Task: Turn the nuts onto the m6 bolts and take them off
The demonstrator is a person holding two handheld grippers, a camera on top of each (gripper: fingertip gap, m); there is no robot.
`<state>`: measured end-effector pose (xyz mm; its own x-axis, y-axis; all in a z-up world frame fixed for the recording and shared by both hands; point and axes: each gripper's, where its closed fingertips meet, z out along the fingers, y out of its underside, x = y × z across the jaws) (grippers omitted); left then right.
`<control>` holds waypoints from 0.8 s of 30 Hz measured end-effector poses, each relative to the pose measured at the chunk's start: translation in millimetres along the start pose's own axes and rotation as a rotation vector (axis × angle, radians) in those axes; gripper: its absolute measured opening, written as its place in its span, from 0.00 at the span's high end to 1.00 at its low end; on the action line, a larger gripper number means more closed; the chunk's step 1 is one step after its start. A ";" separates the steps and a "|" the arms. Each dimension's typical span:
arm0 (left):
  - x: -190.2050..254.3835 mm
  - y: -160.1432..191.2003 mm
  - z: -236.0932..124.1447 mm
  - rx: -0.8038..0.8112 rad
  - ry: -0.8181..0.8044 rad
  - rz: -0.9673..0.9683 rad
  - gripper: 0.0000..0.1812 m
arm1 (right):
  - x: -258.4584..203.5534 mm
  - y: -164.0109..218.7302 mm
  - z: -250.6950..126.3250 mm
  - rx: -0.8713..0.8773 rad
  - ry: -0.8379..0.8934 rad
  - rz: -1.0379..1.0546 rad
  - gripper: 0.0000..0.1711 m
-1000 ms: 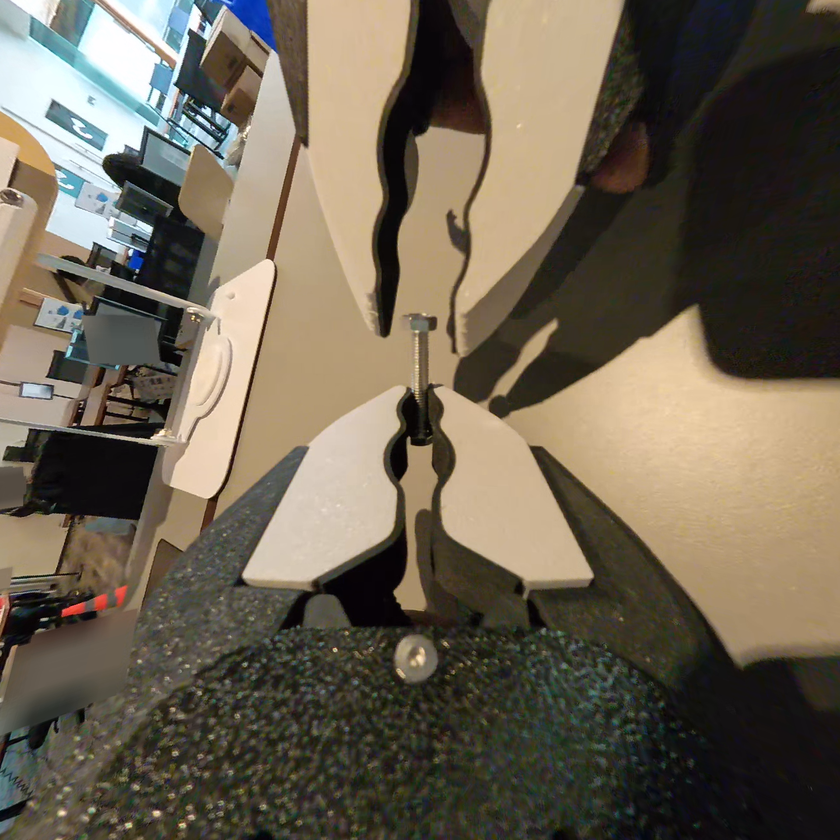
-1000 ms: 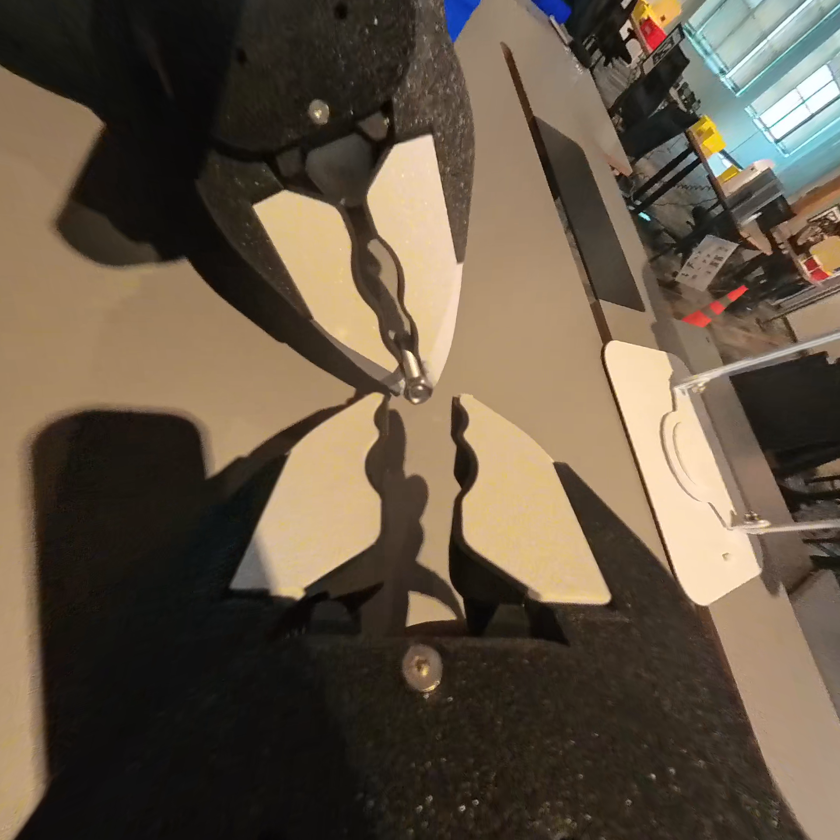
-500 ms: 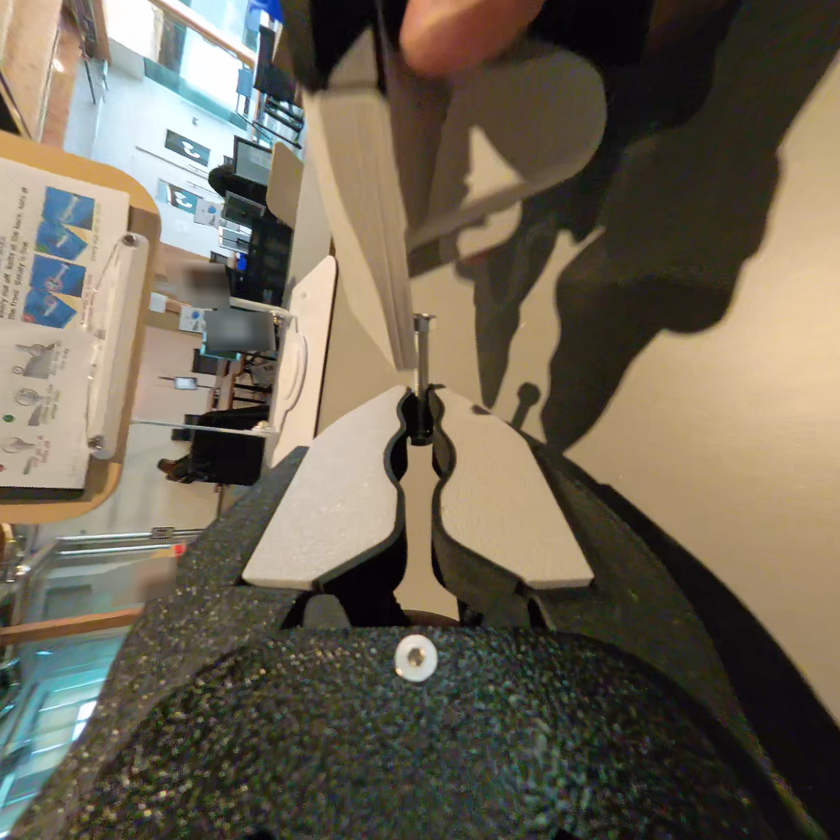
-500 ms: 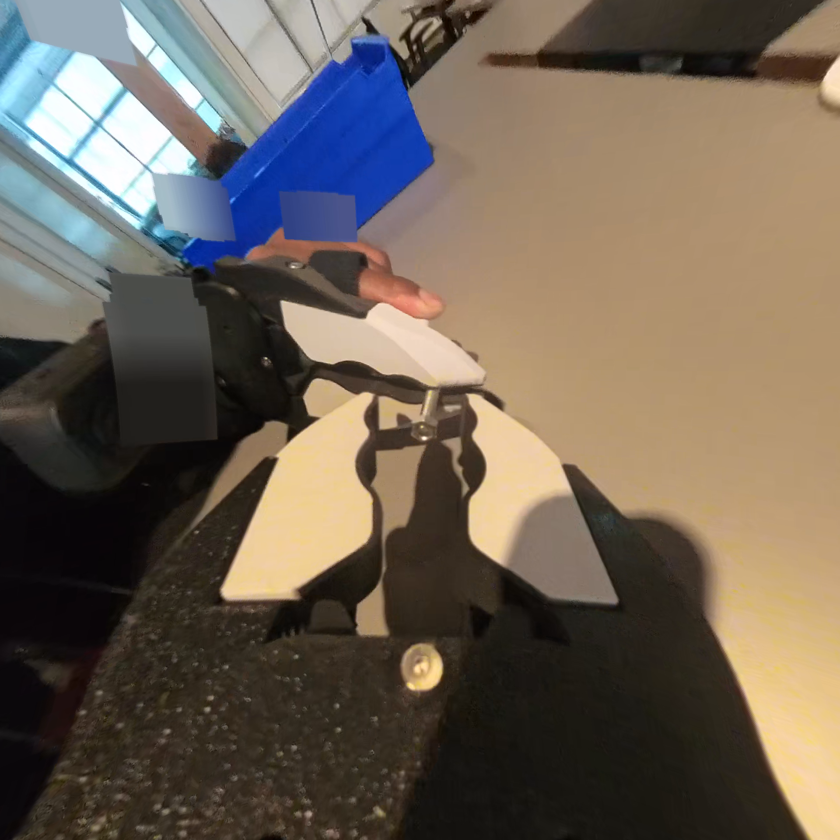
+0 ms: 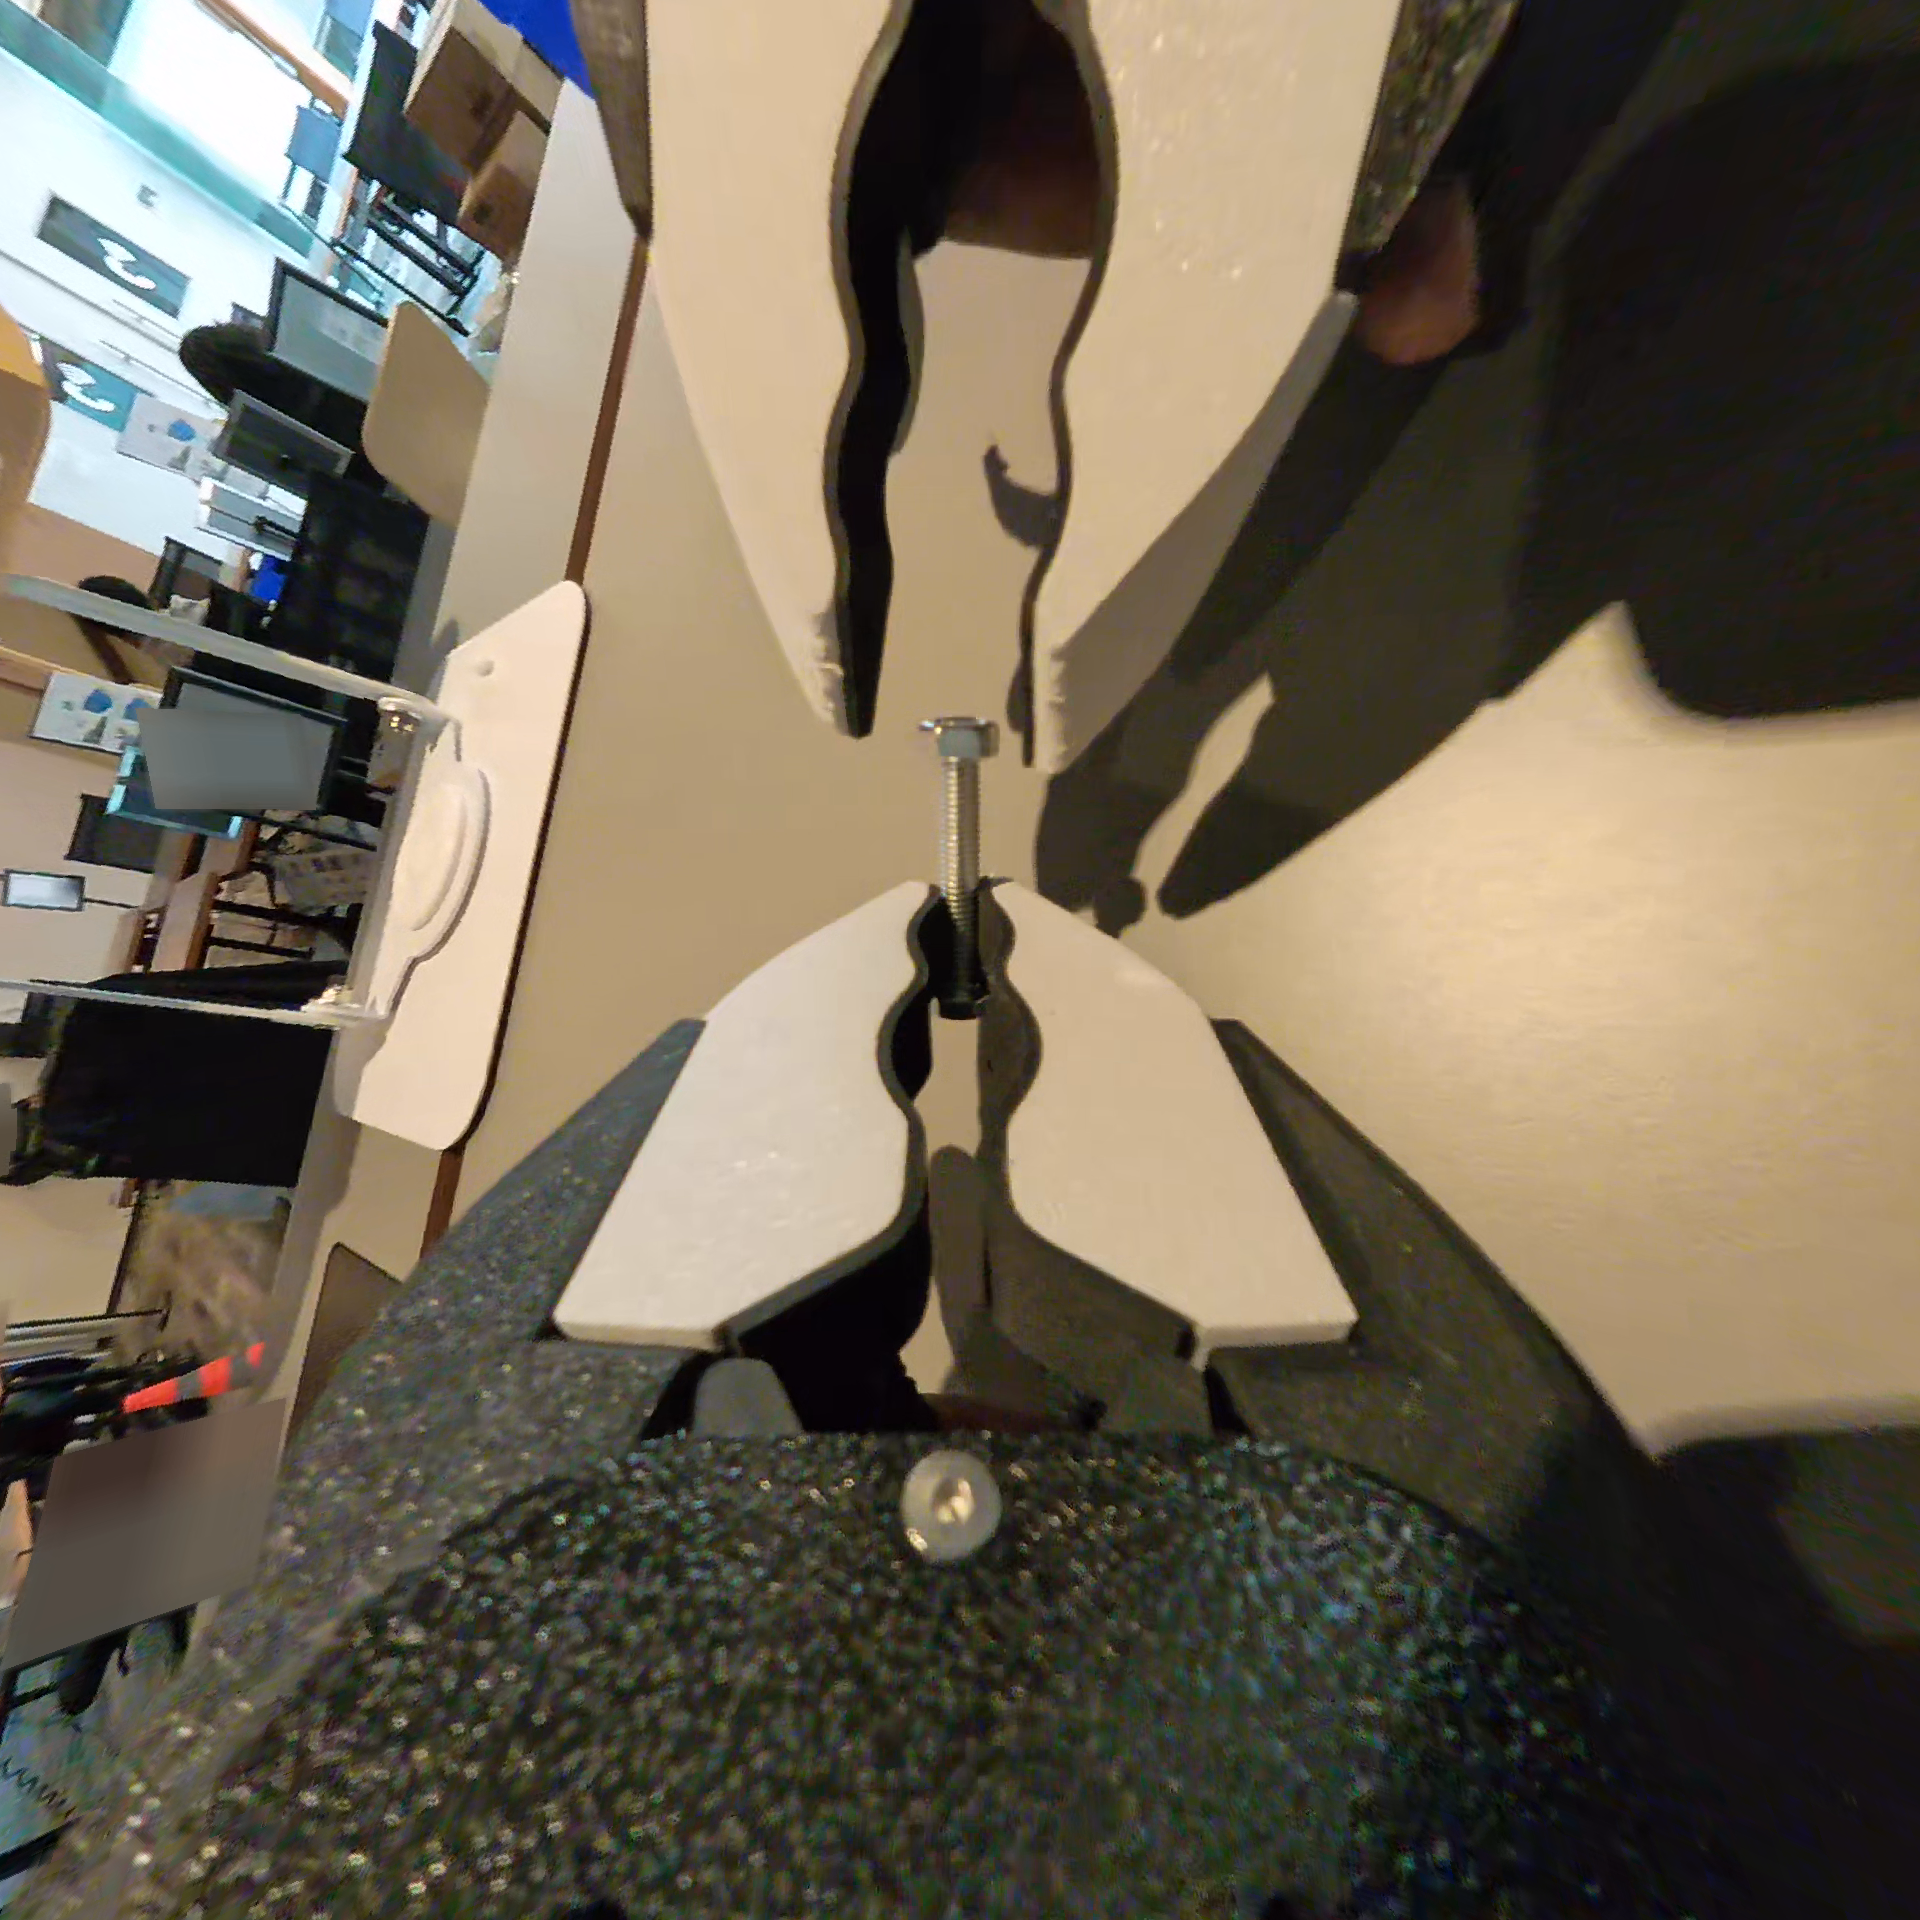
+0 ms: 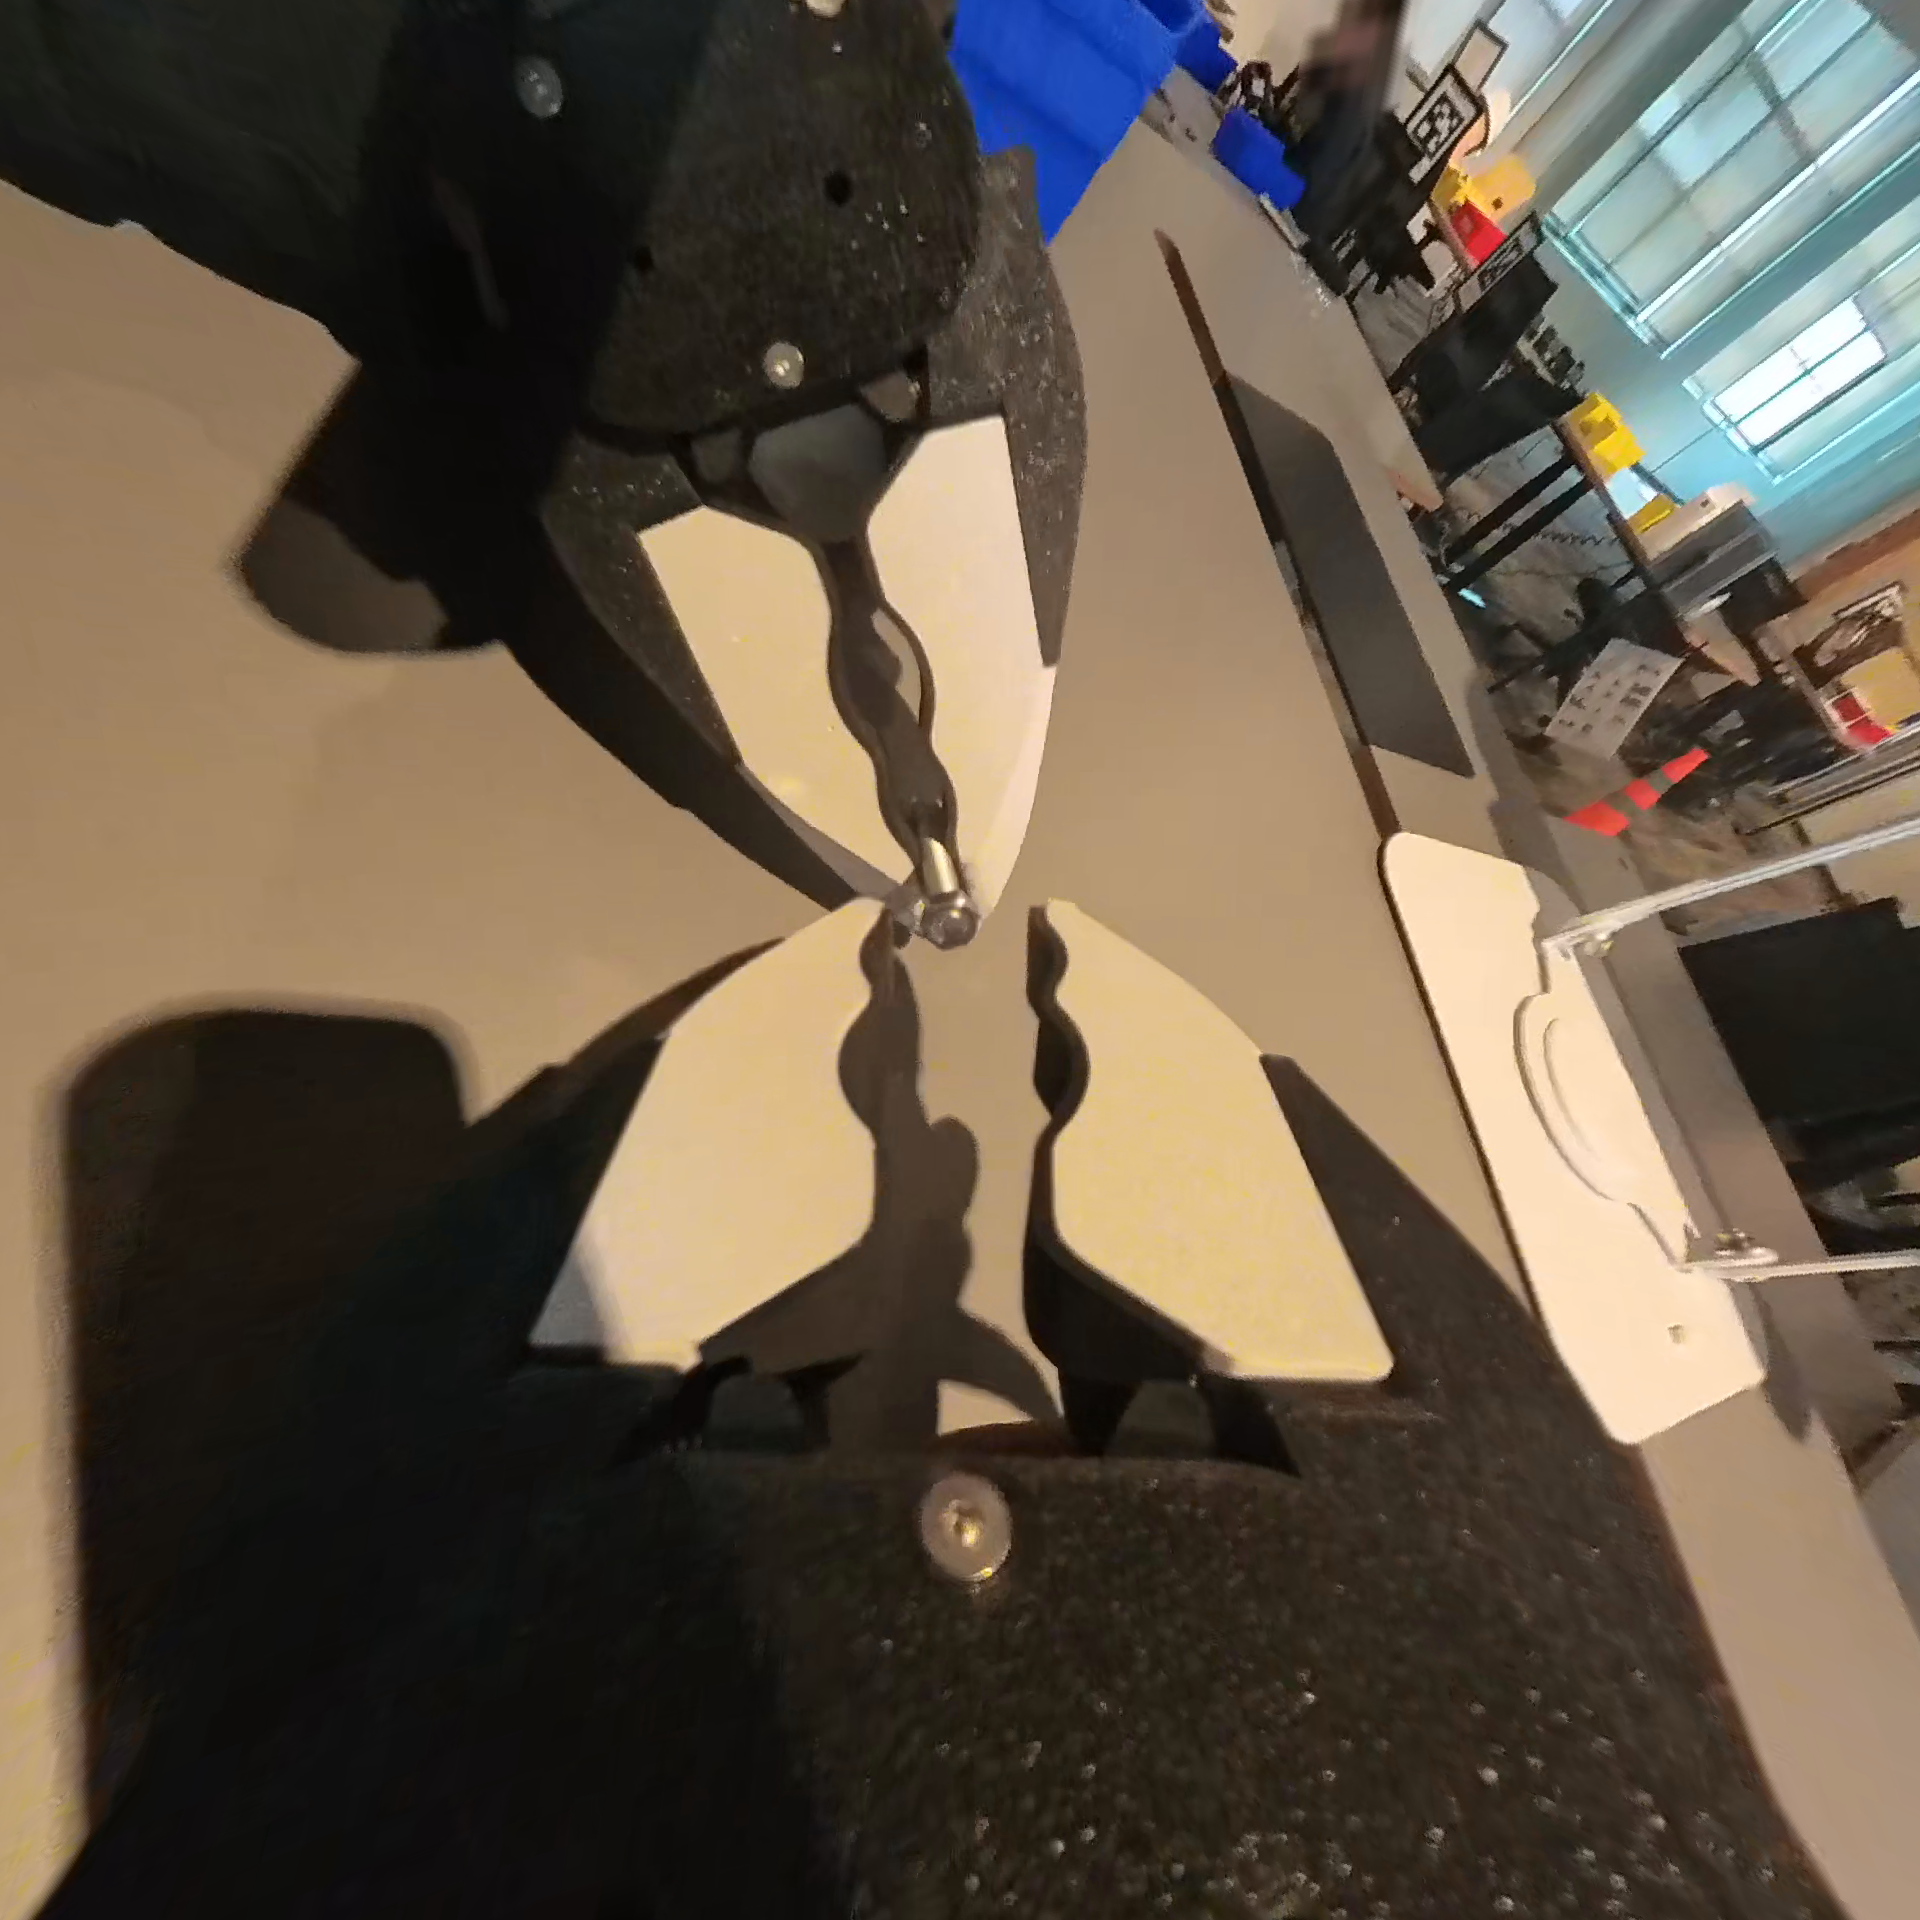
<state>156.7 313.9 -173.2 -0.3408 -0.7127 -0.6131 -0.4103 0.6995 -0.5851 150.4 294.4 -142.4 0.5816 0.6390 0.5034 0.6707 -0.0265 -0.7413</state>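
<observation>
Bolt (image 5: pixel 958 831) stands straight out from the left gripper (image 5: pixel 958 914) in the left wrist view, its threaded end pinched between the tips of the white fingers (image 5: pixel 790 1122) and its hex head pointing away from the camera. The right gripper (image 5: pixel 945 717) faces it from above, fingers spread, one tip on each side of the bolt head and clear of it. Whether a nut sits on the bolt I cannot tell. Behind lies the beige tabletop (image 5: pixel 1455 1039), crossed by dark shadows of both tools. A white plate (image 5: pixel 488 883) lies flat near the tabletop's far edge, with a clear bracket fixed to it.

In the right wrist view the right gripper (image 6: pixel 961 914) has its fingers (image 6: pixel 1174 1164) spread, the gap between them bare down to the tabletop (image 6: pixel 312 810). The left gripper (image 6: pixel 940 883) comes in from the upper left, fingers pressed on the bolt (image 6: pixel 940 904), whose head pokes out at the tips, just beside the right gripper's left fingertip. The white plate (image 6: pixel 1538 1122) lies to the right. A blue bin (image 6: pixel 1049 94) stands at the far end of the tabletop; its contents are hidden.
</observation>
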 end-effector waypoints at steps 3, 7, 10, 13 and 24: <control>2.1 -1.0 0.8 0.001 0.008 0.004 0.97 | -3.6 4.8 4.3 -0.042 0.002 -0.024 0.91; -4.3 4.9 1.5 -0.068 -0.070 0.106 0.97 | -3.3 13.9 12.3 -0.138 -0.012 0.153 0.93; -14.9 9.0 -0.7 -0.134 -0.166 0.221 0.97 | -3.4 12.9 16.5 -0.150 -0.092 0.593 0.93; -19.8 5.1 -2.9 -0.112 -0.201 0.208 0.97 | -1.1 5.1 14.2 -0.046 -0.210 0.897 0.93; -37.8 -29.9 -17.7 0.211 -0.213 -0.136 0.97 | 39.4 -38.9 -33.7 0.482 0.026 0.434 0.75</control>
<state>167.0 319.0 -123.1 -0.1008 -0.7890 -0.6060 -0.2484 0.6098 -0.7526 162.8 294.6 -78.8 0.7686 0.6285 0.1190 0.0936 0.0735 -0.9929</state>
